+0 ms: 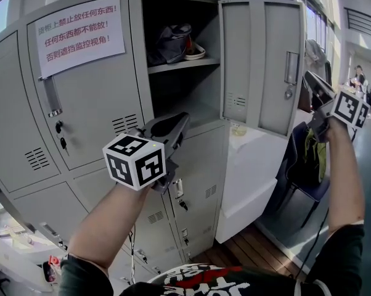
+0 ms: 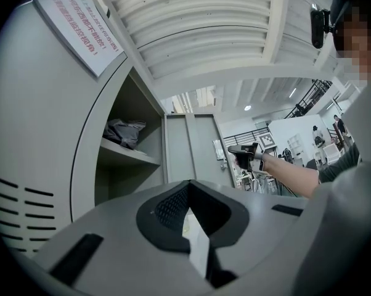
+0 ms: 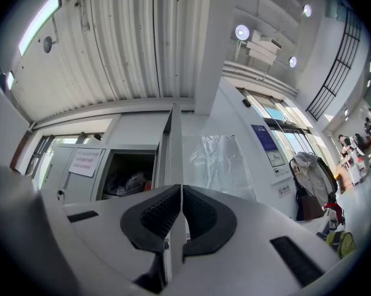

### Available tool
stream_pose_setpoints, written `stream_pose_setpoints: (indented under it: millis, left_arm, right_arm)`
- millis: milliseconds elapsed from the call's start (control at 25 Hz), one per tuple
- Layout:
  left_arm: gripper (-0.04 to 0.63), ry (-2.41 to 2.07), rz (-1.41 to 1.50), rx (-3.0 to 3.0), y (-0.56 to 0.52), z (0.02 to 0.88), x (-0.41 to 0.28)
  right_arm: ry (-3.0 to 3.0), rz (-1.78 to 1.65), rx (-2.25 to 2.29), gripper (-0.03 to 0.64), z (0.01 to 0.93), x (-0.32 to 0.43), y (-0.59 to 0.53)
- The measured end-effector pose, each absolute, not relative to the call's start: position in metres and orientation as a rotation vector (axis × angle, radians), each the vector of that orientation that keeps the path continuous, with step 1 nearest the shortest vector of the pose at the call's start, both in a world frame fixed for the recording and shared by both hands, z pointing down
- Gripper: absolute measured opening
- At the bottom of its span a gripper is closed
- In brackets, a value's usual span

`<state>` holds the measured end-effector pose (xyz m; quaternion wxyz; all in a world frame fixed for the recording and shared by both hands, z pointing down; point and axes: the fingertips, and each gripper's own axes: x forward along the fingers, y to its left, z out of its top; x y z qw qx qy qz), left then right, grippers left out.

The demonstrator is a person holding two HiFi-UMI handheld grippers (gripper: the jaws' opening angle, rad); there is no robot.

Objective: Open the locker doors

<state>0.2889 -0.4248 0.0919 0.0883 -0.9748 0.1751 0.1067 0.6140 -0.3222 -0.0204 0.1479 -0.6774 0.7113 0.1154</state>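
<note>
**One door open and in your grip, the rest of the bank to do**

Your right gripper (image 1: pixel 311 80) has its jaws closed on the free edge of the open door (image 1: pixel 262 66). This is the upper middle door, and it stands swung wide to the right of its compartment (image 1: pixel 179 91). In the right gripper view the thin sheet of the door runs edge-on straight between the pads. Inside, a dark bundle (image 1: pixel 171 42) lies on the shelf (image 1: pixel 182 65). Your left gripper (image 1: pixel 183 118) hangs in front of the bank, just below that compartment, with its jaws together and nothing between them.

I judge this step to be at its end, since the door looks as far open as it needs to go. The other doors in sight are shut. They are the upper left door (image 1: pixel 93 103), which carries a paper notice (image 1: pixel 81 32) and has its handle (image 1: pixel 50 96) on the left side, the lower middle door (image 1: pixel 201 177) under the open compartment, and those further down.

The next move calls for you to part the right jaws and draw them clear of the edge without dragging the door back. Then pick a shut door. Your left gripper is nearest the lower middle door, whose handle sits partly behind the gripper. You would have to spread those jaws first, take the handle, and pull outward and to the right, as the hinges seem to be on that side. Keys (image 1: pixel 62 143) hang from some locks, and you cannot tell from here whether any door is locked, so be ready for one that will not give
</note>
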Motion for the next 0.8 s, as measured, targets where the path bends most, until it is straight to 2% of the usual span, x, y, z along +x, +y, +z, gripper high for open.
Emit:
stream_pose_setpoints:
  millis: [200,400,800]
  left_arm:
    - [0.008,0.522,0.328,-2.898,-0.422,0.092,0.278]
    - [0.008,0.534,0.352,-2.896,-0.419,0.093,0.260]
    - [0.008,0.577,0.323,-2.879,-0.414,0.115,0.229]
  right_arm:
    - [2.055,0.376,-1.921,0.036,-0.023,0.587,-0.306]
    - [2.145,0.426,-1.835,0.035,-0.015,0.529,-0.292]
    - [2.427,0.347,-1.706,0.035,0.082,0.411,-0.334]
